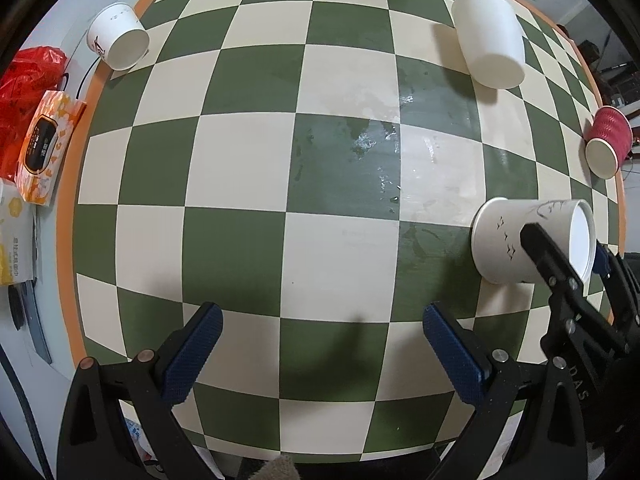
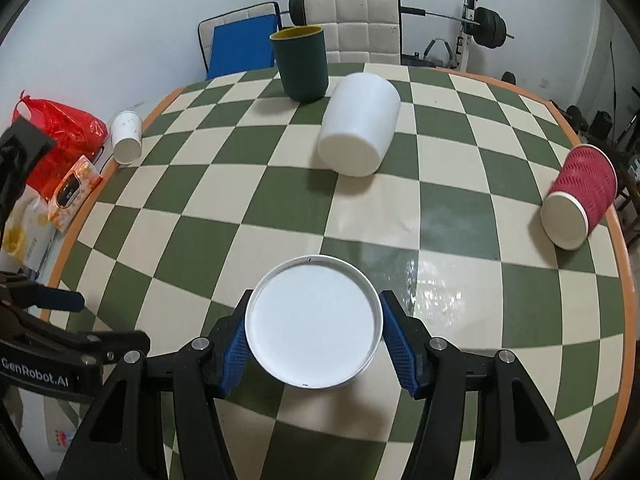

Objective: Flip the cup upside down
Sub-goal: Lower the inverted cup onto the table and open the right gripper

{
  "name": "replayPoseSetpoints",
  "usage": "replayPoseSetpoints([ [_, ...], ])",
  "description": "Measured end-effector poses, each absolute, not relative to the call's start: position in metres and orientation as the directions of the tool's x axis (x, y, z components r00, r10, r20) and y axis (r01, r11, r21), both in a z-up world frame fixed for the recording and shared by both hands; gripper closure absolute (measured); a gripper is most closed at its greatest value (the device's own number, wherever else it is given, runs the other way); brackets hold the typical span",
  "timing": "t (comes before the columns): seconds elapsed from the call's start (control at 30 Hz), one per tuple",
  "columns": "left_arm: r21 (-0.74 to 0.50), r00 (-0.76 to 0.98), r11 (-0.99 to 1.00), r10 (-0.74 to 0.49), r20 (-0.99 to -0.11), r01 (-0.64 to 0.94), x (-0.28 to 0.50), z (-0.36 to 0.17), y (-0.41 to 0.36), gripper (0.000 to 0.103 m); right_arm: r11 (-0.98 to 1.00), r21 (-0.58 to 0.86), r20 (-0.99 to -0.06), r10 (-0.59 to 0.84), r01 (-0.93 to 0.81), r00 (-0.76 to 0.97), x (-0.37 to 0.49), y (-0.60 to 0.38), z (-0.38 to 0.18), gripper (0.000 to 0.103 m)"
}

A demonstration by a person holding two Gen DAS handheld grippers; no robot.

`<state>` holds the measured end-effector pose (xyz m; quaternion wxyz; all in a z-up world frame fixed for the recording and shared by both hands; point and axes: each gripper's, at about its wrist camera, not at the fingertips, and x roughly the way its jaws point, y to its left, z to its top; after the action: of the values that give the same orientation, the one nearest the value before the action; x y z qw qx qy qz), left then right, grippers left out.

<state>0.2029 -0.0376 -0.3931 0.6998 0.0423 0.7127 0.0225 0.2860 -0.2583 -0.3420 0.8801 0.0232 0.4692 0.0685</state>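
Observation:
A white paper cup with small bird marks point(image 1: 516, 244) lies on its side at the right of the checkered table point(image 1: 240, 160). My right gripper point(image 2: 314, 338) is shut on it; its blue pads point(image 2: 234, 350) press both sides, and the cup's flat white base point(image 2: 312, 326) faces the right wrist camera. In the left wrist view the right gripper point(image 1: 564, 256) comes in from the right edge. My left gripper point(image 1: 320, 354) is open and empty above the table's near edge, left of the cup.
Other cups lie on their sides: a large white one point(image 2: 360, 124), a red ribbed one point(image 2: 578, 196), a small white one point(image 2: 127, 136) at the left rim. A dark green cup point(image 2: 302, 64) stands upright at the back. Wet patch point(image 1: 372, 144) mid-table. Tissue packs point(image 1: 44, 148) left.

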Motion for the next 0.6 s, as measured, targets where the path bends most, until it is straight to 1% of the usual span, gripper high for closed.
replayPoseSetpoints([
  [0.1, 0.091, -0.011, 0.995, 0.091, -0.996, 0.035, 0.202, -0.39, -0.039, 0.001, 0.99, 0.107, -0.832, 0.139, -0.09, 0.537, 0.283, -0.258, -0.342, 0.04],
  [0.2, 0.062, 0.014, 0.997, 0.062, -0.998, 0.047, 0.2, -0.386, -0.039, 0.001, 0.991, 0.113, -0.845, 0.134, -0.072, 0.518, 0.282, -0.26, -0.342, 0.04],
  [0.27, 0.06, 0.022, 0.997, 0.059, -0.998, 0.052, 0.199, -0.382, -0.04, 0.001, 0.992, 0.115, -0.851, 0.126, -0.054, 0.509, 0.283, -0.262, -0.341, 0.038],
  [0.3, 0.058, 0.027, 0.997, 0.056, -0.998, 0.055, 0.2, -0.38, -0.04, 0.001, 0.992, 0.117, -0.854, 0.124, -0.045, 0.506, 0.283, -0.263, -0.34, 0.036],
  [0.4, 0.049, 0.052, 0.996, 0.046, -0.998, 0.073, 0.198, -0.369, -0.042, 0.001, 0.993, 0.119, -0.865, 0.108, -0.01, 0.49, 0.281, -0.266, -0.335, 0.021],
  [0.43, 0.047, 0.06, 0.996, 0.042, -0.997, 0.078, 0.197, -0.366, -0.043, 0.001, 0.992, 0.122, -0.866, 0.105, 0.003, 0.488, 0.28, -0.267, -0.332, 0.018],
  [0.47, 0.003, 0.095, 0.996, -0.006, -0.995, 0.094, 0.197, -0.362, -0.043, 0.001, 0.992, 0.128, -0.867, 0.104, 0.016, 0.486, 0.279, -0.269, -0.328, 0.017],
  [0.53, 0.009, 0.126, 0.994, -0.005, -0.992, 0.108, 0.194, -0.351, -0.044, 0.001, 0.991, 0.132, -0.872, 0.099, 0.034, 0.479, 0.276, -0.27, -0.32, 0.014],
  [0.6, 0.021, 0.162, 0.992, 0.001, -0.987, 0.122, 0.191, -0.338, -0.044, 0.001, 0.992, 0.107, -0.878, 0.065, 0.063, 0.474, 0.271, -0.27, -0.311, 0.013],
])
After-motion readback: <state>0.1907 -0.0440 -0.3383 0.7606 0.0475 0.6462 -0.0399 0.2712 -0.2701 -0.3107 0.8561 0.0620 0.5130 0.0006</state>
